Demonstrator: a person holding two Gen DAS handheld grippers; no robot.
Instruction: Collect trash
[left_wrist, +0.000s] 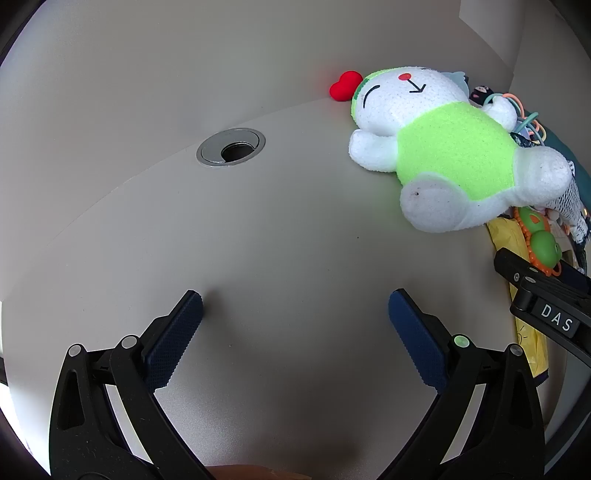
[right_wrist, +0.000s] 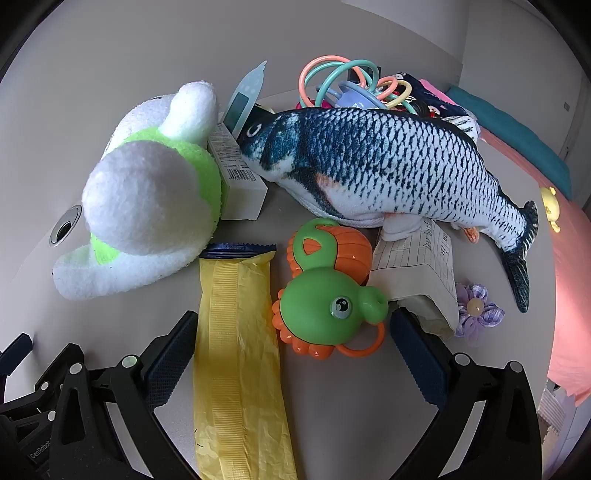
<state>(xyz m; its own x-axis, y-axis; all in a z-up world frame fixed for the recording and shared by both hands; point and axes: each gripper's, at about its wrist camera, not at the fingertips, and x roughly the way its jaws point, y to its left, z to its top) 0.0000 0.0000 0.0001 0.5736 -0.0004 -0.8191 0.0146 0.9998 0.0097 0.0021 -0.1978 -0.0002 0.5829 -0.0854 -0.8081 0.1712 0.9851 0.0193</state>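
A long yellow snack wrapper (right_wrist: 236, 354) with a dark blue end lies flat on the grey table, between the fingers of my open right gripper (right_wrist: 291, 332). It also shows in the left wrist view (left_wrist: 532, 339) at the right edge. A crumpled paper slip (right_wrist: 417, 266) lies under the fish toy's belly. A white carton (right_wrist: 236, 173) with a barcode stands behind the plush. My left gripper (left_wrist: 295, 314) is open and empty over bare table. The right gripper's body (left_wrist: 546, 295) shows in the left wrist view.
A white and green plush (right_wrist: 147, 199) (left_wrist: 443, 147), a plush fish (right_wrist: 388, 162), a green and orange toy (right_wrist: 328, 291), coloured rings (right_wrist: 354, 81), a purple fabric flower (right_wrist: 476, 306), a red heart (left_wrist: 345, 85), a cable hole (left_wrist: 231, 147) and pink cloth (right_wrist: 569, 266).
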